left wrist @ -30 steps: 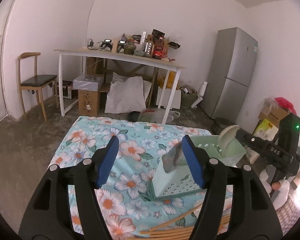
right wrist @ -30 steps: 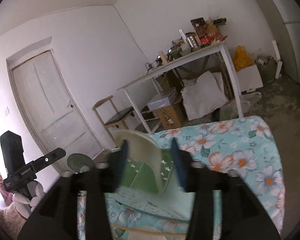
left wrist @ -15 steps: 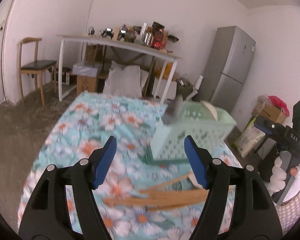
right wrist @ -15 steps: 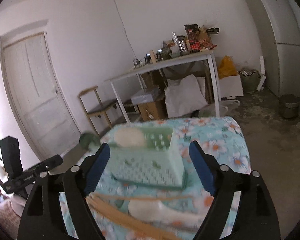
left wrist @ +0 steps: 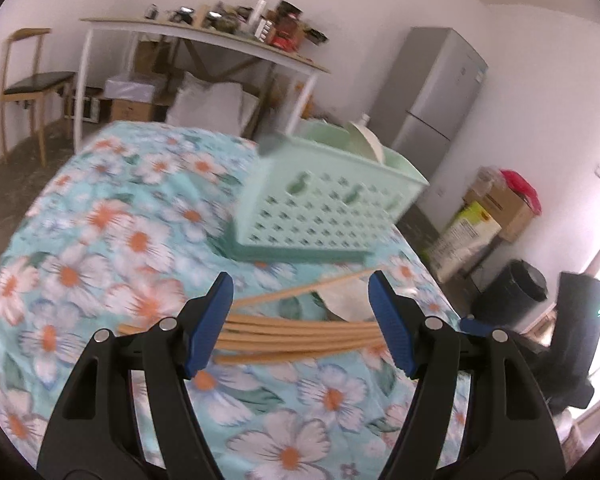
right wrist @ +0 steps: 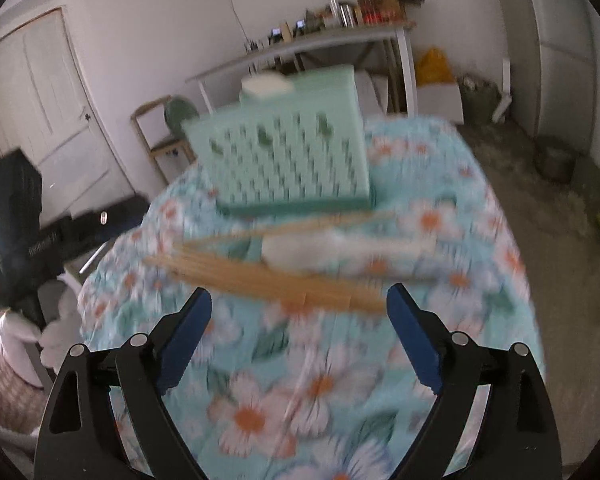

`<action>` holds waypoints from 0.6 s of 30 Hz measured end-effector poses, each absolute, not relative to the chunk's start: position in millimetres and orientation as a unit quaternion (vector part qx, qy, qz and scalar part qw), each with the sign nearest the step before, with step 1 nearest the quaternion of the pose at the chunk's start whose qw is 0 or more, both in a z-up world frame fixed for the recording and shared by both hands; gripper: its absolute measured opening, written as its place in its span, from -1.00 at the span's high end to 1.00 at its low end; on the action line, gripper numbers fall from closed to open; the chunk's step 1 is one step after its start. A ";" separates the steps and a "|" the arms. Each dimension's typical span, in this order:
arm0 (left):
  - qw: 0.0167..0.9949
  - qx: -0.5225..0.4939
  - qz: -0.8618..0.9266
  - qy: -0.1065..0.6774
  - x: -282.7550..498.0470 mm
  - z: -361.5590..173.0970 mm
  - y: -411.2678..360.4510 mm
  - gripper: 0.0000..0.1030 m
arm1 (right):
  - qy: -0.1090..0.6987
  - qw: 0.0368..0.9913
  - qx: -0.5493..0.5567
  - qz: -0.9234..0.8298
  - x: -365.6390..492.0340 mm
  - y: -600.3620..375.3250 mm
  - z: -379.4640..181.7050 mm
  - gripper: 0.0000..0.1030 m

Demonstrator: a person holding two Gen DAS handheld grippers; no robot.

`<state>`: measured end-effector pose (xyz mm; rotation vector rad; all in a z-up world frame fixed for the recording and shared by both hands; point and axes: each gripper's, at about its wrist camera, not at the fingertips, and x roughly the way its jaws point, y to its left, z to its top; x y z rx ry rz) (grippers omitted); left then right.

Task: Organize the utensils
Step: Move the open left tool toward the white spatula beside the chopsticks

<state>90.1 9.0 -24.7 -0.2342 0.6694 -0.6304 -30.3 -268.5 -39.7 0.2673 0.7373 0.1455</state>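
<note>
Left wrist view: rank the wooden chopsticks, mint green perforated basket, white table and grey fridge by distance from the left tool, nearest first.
1. Wooden chopsticks: a loose bundle on the floral cloth, just ahead of the left tool.
2. Mint green perforated basket: behind the chopsticks, centre-right.
3. White table and grey fridge: both by the far wall, table left, fridge right; too close to call.

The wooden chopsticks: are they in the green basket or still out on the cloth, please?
Out: the chopsticks lie on the floral cloth before the basket.
</note>
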 end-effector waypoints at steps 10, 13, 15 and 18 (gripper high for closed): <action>0.836 -0.146 -0.356 0.392 106.0 -43.0 -26.9 0.09 | 0.380 0.898 0.200 0.095 -27.3 -277.9 -70.9 -0.68; 0.827 -0.145 -0.360 0.406 112.2 -48.8 -37.4 0.19 | 0.382 0.896 0.204 0.100 -24.3 -277.7 -73.4 -0.68; 0.823 -0.146 -0.361 0.413 116.7 -51.7 -41.3 0.26 | 0.383 0.895 0.205 0.102 -23.2 -277.2 -75.3 -0.68; 0.817 -0.144 -0.358 0.428 125.0 -58.2 -49.7 0.39 | 0.386 0.893 0.208 0.104 -21.3 -276.9 -79.9 -0.68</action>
